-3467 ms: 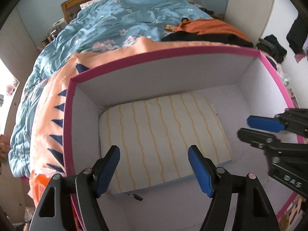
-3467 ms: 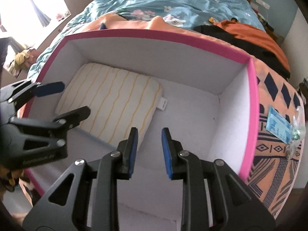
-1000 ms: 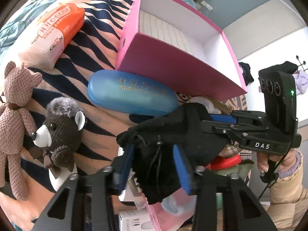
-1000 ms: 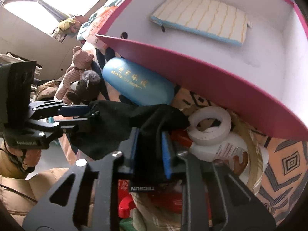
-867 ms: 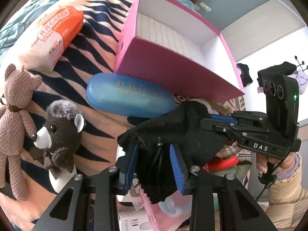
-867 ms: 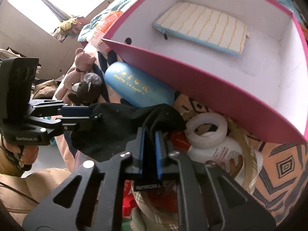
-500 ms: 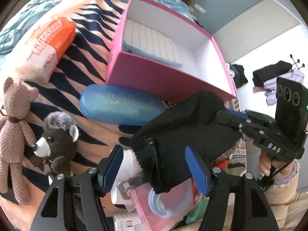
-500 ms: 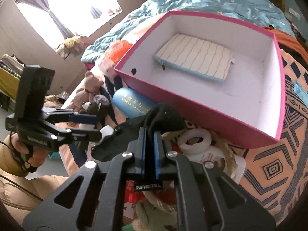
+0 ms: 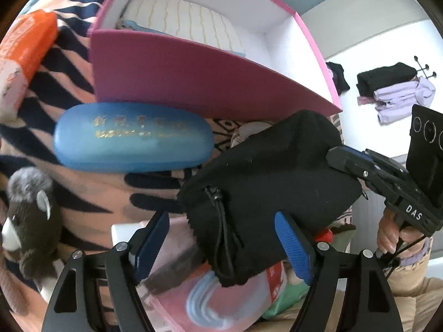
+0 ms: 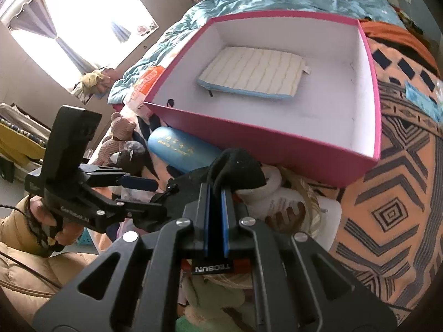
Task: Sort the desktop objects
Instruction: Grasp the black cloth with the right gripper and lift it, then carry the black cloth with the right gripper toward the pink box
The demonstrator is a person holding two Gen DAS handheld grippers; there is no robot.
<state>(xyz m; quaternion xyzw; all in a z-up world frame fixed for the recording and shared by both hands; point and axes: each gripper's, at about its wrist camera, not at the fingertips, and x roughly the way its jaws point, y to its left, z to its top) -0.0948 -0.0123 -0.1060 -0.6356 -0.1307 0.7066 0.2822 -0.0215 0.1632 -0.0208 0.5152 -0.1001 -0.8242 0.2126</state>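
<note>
My right gripper (image 10: 214,204) is clamped tight on one end of the black drawstring pouch (image 9: 265,182), blue pads pressed together with the cloth bunched up between and above them. In the left wrist view it comes in from the right side, level, my right hand (image 9: 387,238) wrapped round its handle below the camera block. My left gripper (image 9: 221,238) is spread wide, pads apart on either side of the pouch's drawstring end; the pouch hangs between the fingers, and I can't tell if the right pad touches the cloth. In the right wrist view it sits to the left, pointing right toward the pouch, my left hand (image 10: 47,218) on the grip, beige sleeve (image 10: 25,271) below. The pouch is held up over the clutter, just short of the pink box (image 10: 277,141), which lies ahead of both grippers. Inside the box, a striped yellow-and-white zip pouch (image 10: 252,73) lies flat toward the far left side. The blue glasses case (image 9: 133,138) lies against the box's near wall, ahead and left of my left gripper. A dark plush bear (image 9: 27,215) is at far left, a brown one (image 10: 116,135) beyond it. An orange tissue pack (image 9: 22,44) sits left of the box. White tape roll (image 10: 272,182) is under the pouch tip, just ahead of my right gripper.
</note>
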